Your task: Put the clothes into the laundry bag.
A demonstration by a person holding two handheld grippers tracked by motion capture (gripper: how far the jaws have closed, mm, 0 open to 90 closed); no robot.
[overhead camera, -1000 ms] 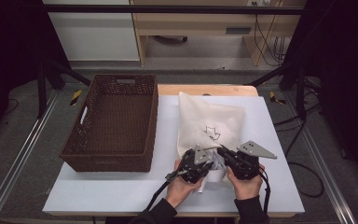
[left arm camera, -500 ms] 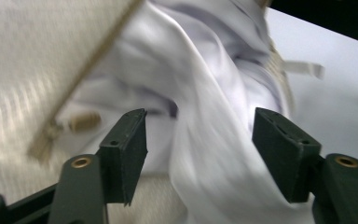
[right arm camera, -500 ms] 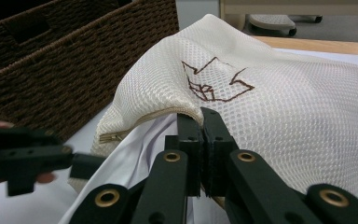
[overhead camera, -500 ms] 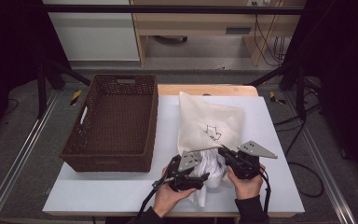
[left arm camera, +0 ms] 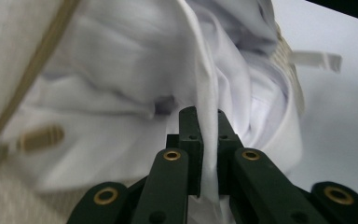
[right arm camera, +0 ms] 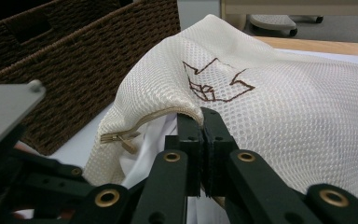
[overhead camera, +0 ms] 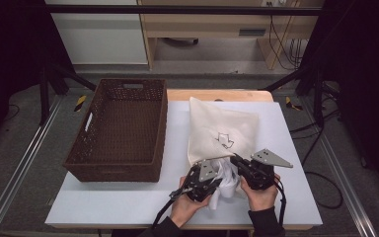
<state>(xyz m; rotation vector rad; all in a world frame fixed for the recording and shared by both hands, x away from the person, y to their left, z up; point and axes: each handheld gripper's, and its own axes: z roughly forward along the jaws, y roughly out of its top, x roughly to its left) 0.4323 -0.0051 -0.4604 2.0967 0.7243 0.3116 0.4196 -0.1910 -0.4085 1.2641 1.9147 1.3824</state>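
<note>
A cream mesh bag (overhead camera: 222, 128) with a brown stitched emblem lies on the white table (overhead camera: 128, 202), its zipped mouth toward me. White cloth (overhead camera: 227, 181) bulges out of that mouth. My left gripper (overhead camera: 216, 181) has just been closing and is now shut on a fold of the white cloth (left arm camera: 121, 70), which runs between its jaws at the left gripper (left arm camera: 205, 126). My right gripper (overhead camera: 235, 160) is shut on the bag's zipper edge (right arm camera: 168, 114), seen at the right gripper (right arm camera: 201, 120). The zipper pull (right arm camera: 121, 140) hangs beside it.
A dark brown wicker basket (overhead camera: 121, 128) stands left of the bag, close to it. A wooden board (overhead camera: 217, 95) runs along the table's far edge. Black frame bars and cables flank the table on both sides.
My left gripper drew back a little toward the near left, then came back to the white cloth at the bag's mouth. The right gripper and the bag have stayed put.
</note>
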